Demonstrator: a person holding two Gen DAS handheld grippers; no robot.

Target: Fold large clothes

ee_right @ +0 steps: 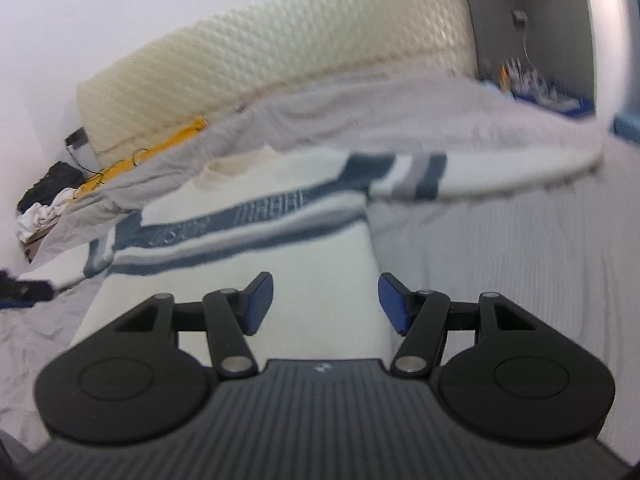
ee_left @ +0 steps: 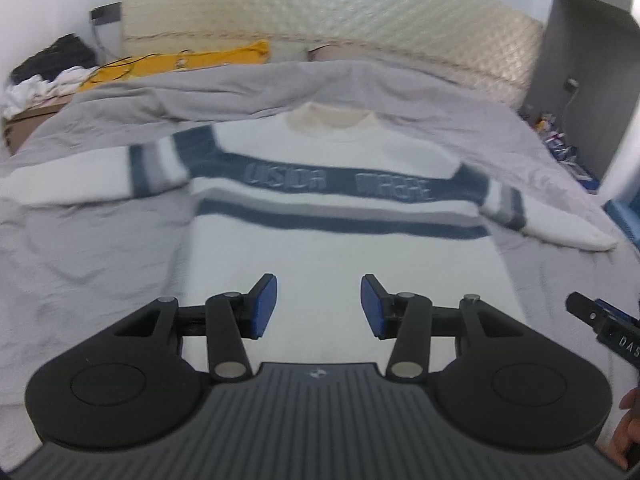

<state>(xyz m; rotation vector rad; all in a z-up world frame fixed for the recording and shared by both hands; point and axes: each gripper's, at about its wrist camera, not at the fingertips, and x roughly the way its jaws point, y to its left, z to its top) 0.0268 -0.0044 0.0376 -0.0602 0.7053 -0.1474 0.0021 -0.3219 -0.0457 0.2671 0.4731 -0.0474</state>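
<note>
**Tongs open above a sweater spread for folding**

Left tongs (ee_left: 319,306) parted, blue pads (ee_left: 266,306) well apart with nothing between them, hovering low centre of frame over the sweater's lower body. Right tongs (ee_right: 325,304) likewise spread and empty, above the garment's right-hand edge.

White knit sweater (ee_left: 332,240) with navy and grey stripes, front up on the grey bedsheet (ee_left: 92,248), collar toward the quilted headboard (ee_left: 320,12) at top of frame. Both sleeves stretched out sideways, one to middle left, one to middle right. Likely laid flat this way to make sleeves and side seams reachable for a first fold.

Yellow cloth (ee_left: 180,62) and a heap of clothes (ee_left: 48,76) at upper left, well apart from the sweater. No fold made yet, by the look of it.
</note>
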